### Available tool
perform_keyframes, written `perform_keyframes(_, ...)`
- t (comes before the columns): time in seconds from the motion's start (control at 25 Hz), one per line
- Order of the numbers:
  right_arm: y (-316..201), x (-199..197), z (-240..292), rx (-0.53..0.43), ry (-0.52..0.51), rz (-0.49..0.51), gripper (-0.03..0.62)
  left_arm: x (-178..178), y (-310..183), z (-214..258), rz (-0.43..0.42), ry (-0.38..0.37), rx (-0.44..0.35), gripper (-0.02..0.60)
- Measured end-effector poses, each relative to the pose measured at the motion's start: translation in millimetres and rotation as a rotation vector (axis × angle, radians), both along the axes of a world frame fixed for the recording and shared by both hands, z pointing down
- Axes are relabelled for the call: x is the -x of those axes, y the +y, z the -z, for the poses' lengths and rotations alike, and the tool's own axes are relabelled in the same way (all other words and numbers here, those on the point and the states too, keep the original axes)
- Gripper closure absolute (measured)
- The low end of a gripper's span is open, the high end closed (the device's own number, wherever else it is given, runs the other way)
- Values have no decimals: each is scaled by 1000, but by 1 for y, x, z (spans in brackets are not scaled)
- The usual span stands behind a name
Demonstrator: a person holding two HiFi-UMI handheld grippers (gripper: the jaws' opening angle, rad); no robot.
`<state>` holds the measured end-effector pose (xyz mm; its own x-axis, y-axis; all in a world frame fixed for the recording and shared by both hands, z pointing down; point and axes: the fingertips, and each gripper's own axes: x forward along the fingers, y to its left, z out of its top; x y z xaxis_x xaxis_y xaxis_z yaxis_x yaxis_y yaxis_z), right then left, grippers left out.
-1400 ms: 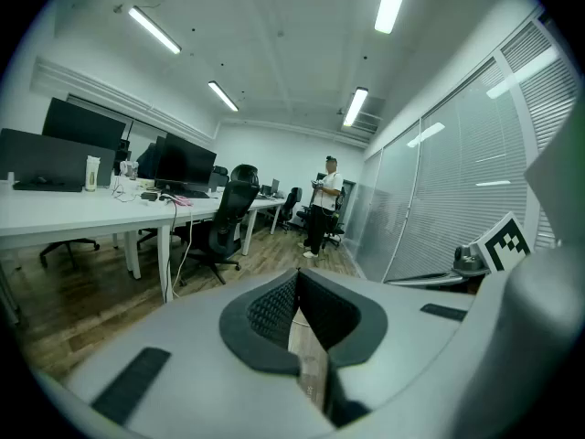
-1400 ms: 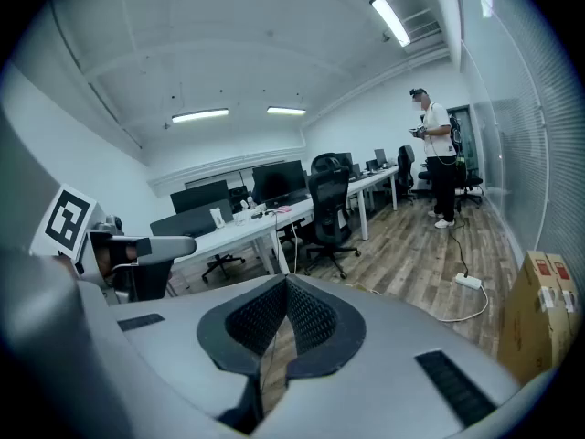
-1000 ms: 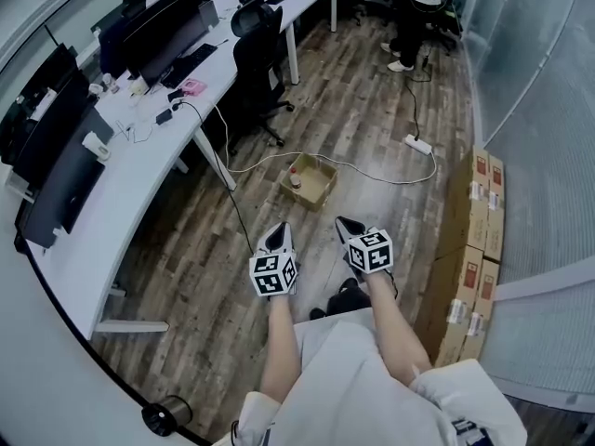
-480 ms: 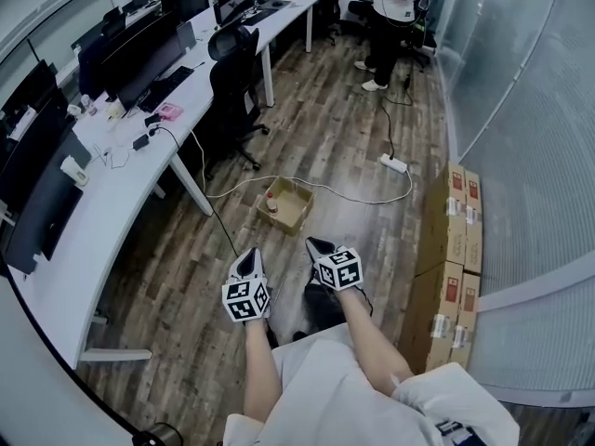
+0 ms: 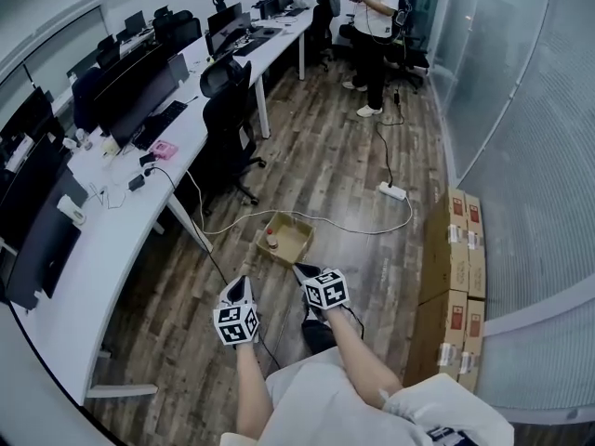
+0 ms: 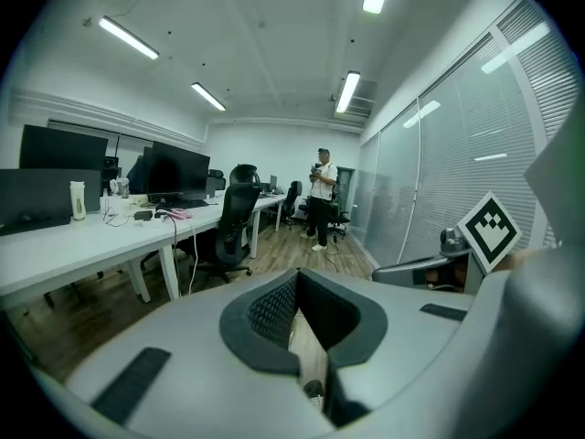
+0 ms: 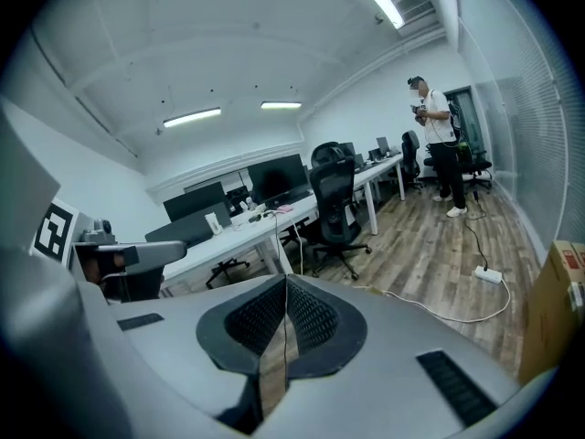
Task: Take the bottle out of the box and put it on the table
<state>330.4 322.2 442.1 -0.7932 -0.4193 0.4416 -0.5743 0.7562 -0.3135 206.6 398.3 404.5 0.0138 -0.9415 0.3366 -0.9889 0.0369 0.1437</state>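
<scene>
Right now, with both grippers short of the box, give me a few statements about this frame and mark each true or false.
1. The bottle stands inside the open box. True.
2. The right gripper holds the bottle. False: it is shut on nothing and has not reached the box.
3. A person stands at the far end of the room. True.
4. The box sits on the white table. False: it is on the wooden floor, beside the table.
5. The power strip lies in the box. False: it lies on the floor beyond the box.
</scene>
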Motion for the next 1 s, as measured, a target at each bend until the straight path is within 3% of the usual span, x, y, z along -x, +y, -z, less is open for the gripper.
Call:
perform_keyframes(0.28,-63,34,3,17,-19,7,554,38,-60,-3,-16,-63,71,568)
perform_keyframes(0.76,-176,82,1,71,-22,29,554,71,-177,-6,-63,-43,105,569)
perform_keyframes(1.0,-233,94,-13,76,13,52,554,87,-235,-16,-44,-3,97,569)
